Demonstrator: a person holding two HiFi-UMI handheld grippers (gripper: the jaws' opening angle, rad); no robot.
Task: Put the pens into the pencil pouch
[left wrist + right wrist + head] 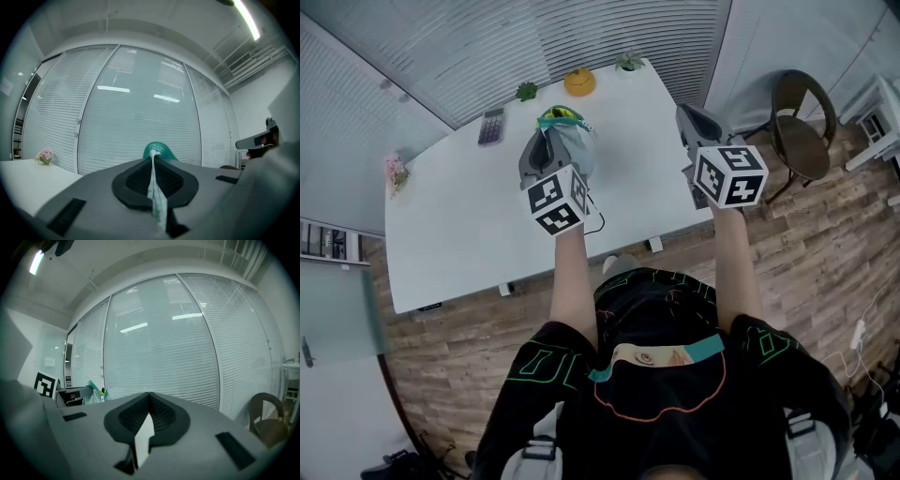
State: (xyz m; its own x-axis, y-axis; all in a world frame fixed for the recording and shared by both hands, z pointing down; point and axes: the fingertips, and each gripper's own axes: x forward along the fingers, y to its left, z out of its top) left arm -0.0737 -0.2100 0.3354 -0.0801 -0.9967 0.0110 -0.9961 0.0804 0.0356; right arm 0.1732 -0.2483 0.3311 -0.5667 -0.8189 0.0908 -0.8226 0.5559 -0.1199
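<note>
Two forearms reach up the frame, level — one gripper apiece. I see the left gripper pinched on the single pencil pouch, upper centre over the one white table — right gripper closed, empty, upper right.

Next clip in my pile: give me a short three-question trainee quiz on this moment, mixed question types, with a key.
1. True or false: the left hand-held gripper is clamped on the pencil pouch.
2. In the head view, the brown chair stands: A) right of the white table; B) left of it; C) on it.
3. Fill in: the jaws of the right hand-held gripper are ___.
Key: 1 true; 2 A; 3 shut.
</note>
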